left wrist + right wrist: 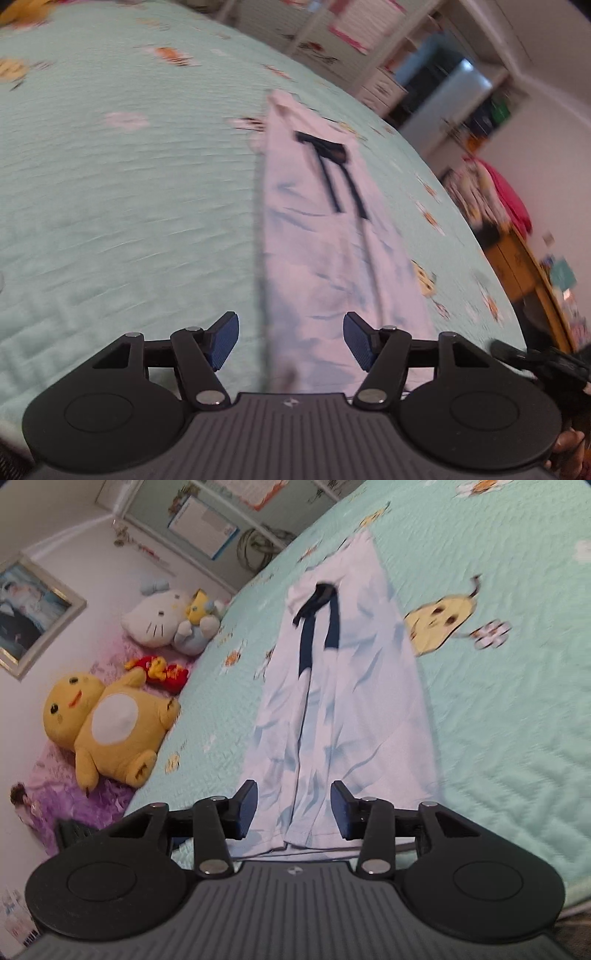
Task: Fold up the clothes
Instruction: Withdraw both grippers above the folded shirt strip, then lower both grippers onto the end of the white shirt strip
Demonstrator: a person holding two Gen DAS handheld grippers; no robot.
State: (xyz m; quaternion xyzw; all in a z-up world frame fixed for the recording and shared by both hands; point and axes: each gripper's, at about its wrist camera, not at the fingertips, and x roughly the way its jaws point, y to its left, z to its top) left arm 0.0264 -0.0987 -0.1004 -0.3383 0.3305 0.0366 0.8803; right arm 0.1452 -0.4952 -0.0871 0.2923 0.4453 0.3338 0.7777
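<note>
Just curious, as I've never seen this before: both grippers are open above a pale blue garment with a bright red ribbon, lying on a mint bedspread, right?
Not quite. The ribbon is dark navy, not red, as the right wrist view shows. Otherwise yes: left gripper and right gripper are open above the pale blue garment on the mint bedspread.

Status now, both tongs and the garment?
Left tongs open, right tongs open, both empty. White garment flat on bed, folded lengthwise. Nothing in the way.

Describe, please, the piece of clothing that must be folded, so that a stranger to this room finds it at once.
Look at the wide mint-green quilted bedspread with cartoon prints. On it lies a long pale white garment, folded into a narrow strip, running away from both open grippers. Only it carries a dark navy ribbon with two hanging tails near its far end; the plush toys beside the bed are yellow, white and red.
</note>
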